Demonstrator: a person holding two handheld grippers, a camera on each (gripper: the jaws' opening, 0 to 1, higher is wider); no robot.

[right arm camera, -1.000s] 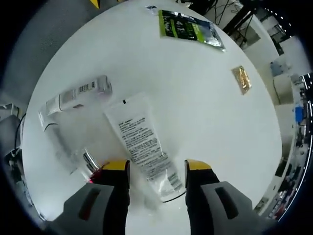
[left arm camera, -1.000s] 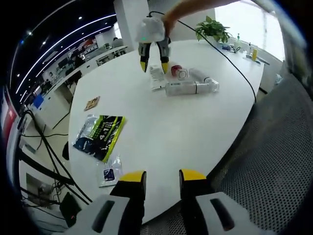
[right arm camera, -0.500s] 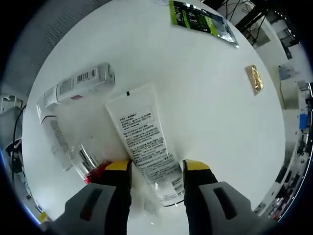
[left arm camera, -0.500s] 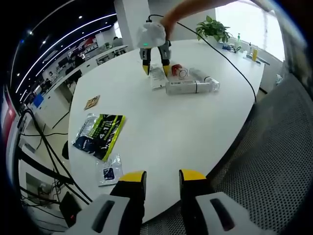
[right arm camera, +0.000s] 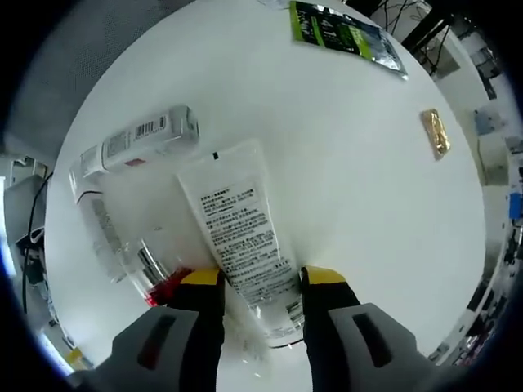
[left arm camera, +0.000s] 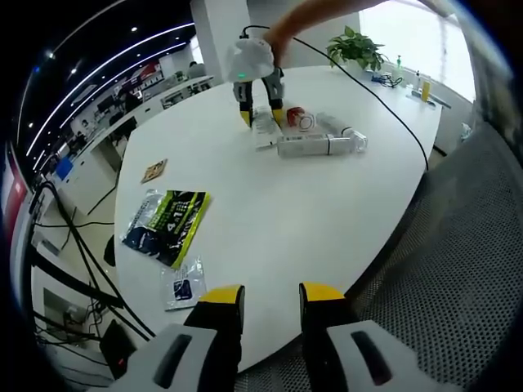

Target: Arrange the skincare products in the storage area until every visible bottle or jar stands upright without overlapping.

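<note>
Four products lie flat on the table (right arm camera: 359,212), none upright yet.
My right gripper (right arm camera: 253,279) straddles the white tube (right arm camera: 243,237) near its cap end, jaws spread, ready to pinch and stand it; bottle (right arm camera: 135,141) beyond-left. My left gripper (left arm camera: 261,294) hangs spread, well back.

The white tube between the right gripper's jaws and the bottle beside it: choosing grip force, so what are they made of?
The tube looks like soft, semi-gloss plastic: flat crimped end, printed text. The bottle seems rigid glossy plastic or glass, with a barcode label; uncertain.
</note>
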